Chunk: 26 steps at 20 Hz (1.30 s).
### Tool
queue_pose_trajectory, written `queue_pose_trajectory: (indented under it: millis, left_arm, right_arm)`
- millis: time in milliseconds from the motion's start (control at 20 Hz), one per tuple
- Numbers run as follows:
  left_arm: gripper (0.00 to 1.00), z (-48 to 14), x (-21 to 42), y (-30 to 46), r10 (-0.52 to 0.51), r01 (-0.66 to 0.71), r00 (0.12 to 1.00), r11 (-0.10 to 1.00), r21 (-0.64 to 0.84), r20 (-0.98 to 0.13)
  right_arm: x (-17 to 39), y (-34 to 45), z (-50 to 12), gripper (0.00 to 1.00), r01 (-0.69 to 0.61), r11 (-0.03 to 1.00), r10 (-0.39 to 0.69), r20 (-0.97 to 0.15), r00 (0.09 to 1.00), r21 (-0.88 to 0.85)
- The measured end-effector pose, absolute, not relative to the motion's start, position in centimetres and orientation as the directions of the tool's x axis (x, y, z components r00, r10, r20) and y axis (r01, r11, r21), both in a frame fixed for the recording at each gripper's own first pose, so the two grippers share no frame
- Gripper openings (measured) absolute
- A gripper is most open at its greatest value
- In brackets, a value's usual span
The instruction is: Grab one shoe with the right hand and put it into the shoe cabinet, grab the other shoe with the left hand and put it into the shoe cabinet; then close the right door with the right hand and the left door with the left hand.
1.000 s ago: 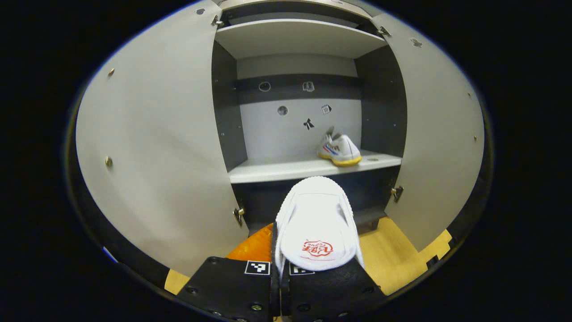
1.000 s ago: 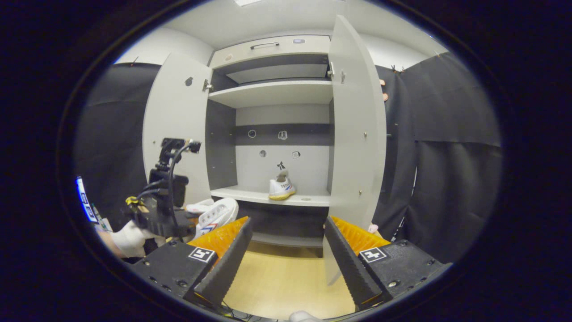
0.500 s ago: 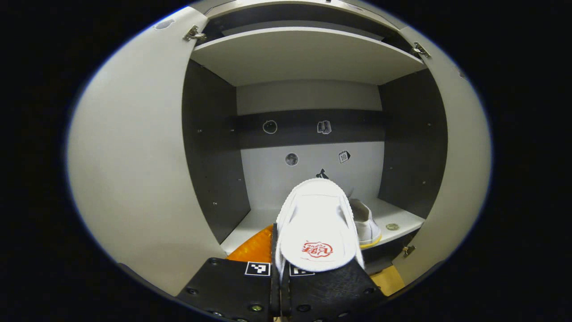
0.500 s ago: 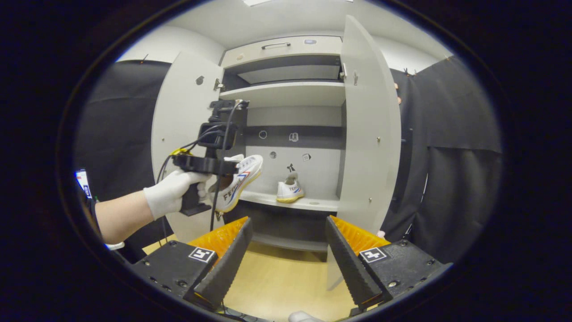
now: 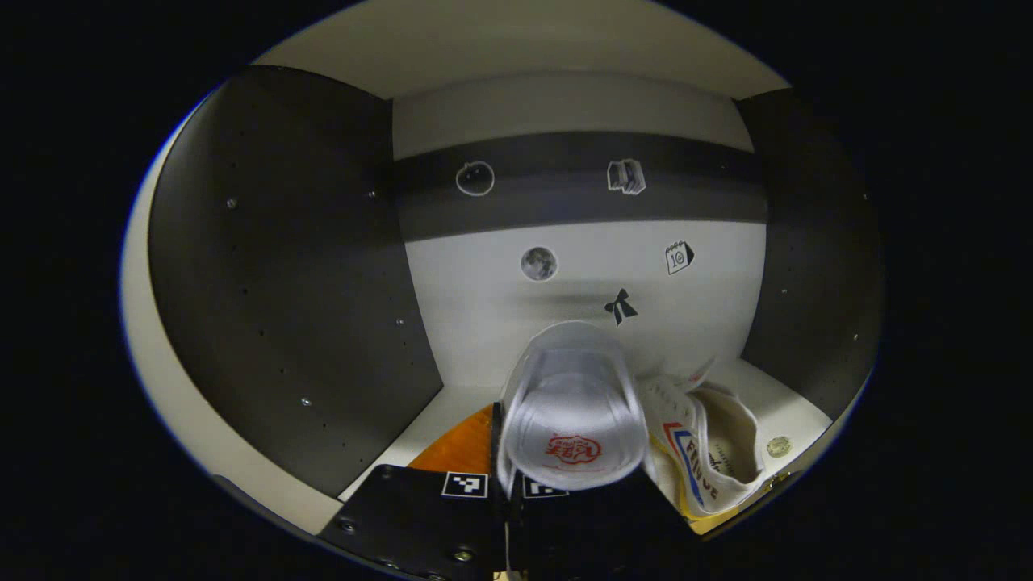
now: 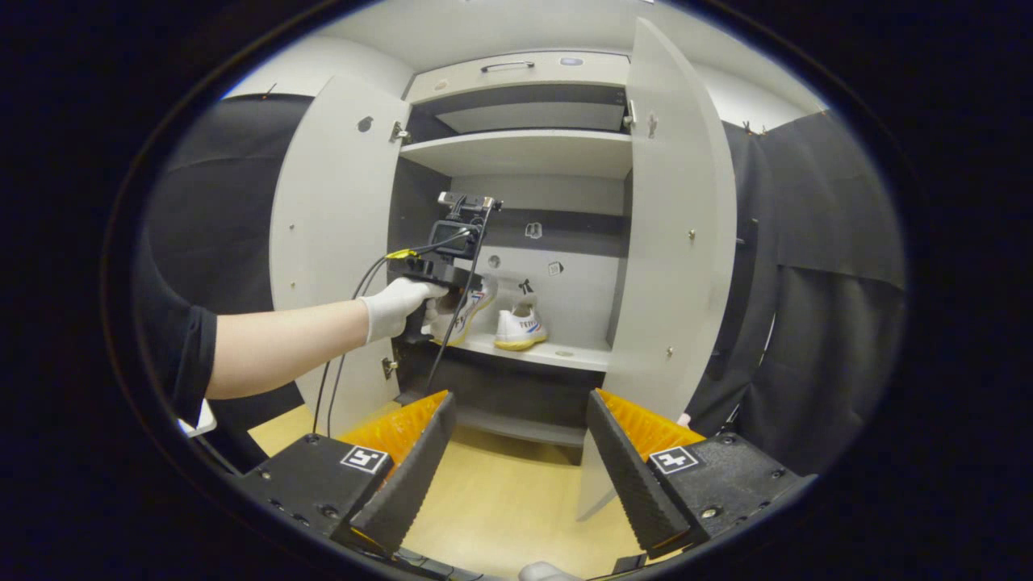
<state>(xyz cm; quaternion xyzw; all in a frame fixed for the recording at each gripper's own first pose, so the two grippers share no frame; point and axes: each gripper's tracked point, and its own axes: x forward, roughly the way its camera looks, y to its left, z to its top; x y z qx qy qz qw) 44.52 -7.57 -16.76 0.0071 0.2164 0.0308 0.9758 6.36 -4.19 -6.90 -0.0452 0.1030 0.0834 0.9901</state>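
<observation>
Left gripper view looks into the shoe cabinet (image 5: 274,266), where the left gripper (image 5: 507,484) is clamped on the heel of a white shoe (image 5: 571,403), both fingers pressed together on it. That held shoe hangs over the cabinet's shelf (image 5: 452,407), just beside the second shoe (image 5: 710,452), which lies on the shelf toward the cabinet's right wall. Right gripper view shows the right gripper (image 6: 520,452) standing well back from the cabinet above the wooden floor (image 6: 500,500), its fingers spread apart and holding nothing. Both cabinet doors, the left door (image 6: 331,234) and the right door (image 6: 678,234), stand wide open. A gloved hand (image 6: 395,303) reaches the left gripper into the cabinet.
</observation>
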Motion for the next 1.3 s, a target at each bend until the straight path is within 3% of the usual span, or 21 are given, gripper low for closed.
queue_pose_trajectory:
  millis: [250, 350, 400, 450, 550, 750, 1050, 1300]
  left_arm:
    - [0.12, -18.6, 45.7, -7.7, 0.028, -0.014, 0.873, 0.999, 0.033, -0.486]
    - [0.15, -19.1, 45.7, -8.1, 0.004, 0.003, 0.857, 1.0, 0.013, -0.516]
    - [0.22, -19.8, 45.5, -8.2, -0.011, 0.013, 0.838, 1.0, 0.001, -0.546]
    - [0.13, -20.6, 44.9, -8.4, -0.02, 0.015, 0.814, 1.0, -0.014, -0.581]
    - [0.17, -20.7, 45.0, -8.1, -0.028, 0.024, 0.818, 1.0, -0.015, -0.575]
    - [0.92, -20.1, 44.5, -6.6, -0.015, 0.002, 0.827, 1.0, -0.023, -0.562]
    - [0.96, -19.4, 42.2, -5.6, -0.035, -0.03, 0.835, 0.994, -0.11, -0.549]
    - [0.98, -15.2, 39.1, -5.5, -0.03, -0.009, 0.899, 0.996, -0.089, -0.436]
  right_arm:
    - [6.8, -5.5, -7.7, 1.0, -0.141, 0.989, 0.125, -0.238, 0.963, -0.053]
    - [6.9, -5.6, -8.2, 1.0, -0.138, 0.99, 0.124, -0.26, 0.958, -0.035]
    - [7.0, -5.6, -8.2, 1.0, -0.137, 0.99, 0.125, -0.264, 0.956, -0.027]
    - [7.1, -5.6, -8.3, 1.0, -0.136, 0.991, 0.125, -0.269, 0.955, -0.021]
    - [7.1, -5.4, -8.3, 1.0, -0.142, 0.99, 0.132, -0.271, 0.954, -0.018]
    - [7.2, -5.1, -8.3, 1.0, -0.152, 0.988, 0.143, -0.265, 0.953, -0.013]
    - [6.9, -5.0, -7.9, 1.0, -0.141, 0.99, 0.134, -0.251, 0.959, -0.009]
    - [6.3, -4.9, -7.2, 1.0, -0.124, 0.992, 0.117, -0.228, 0.966, -0.017]
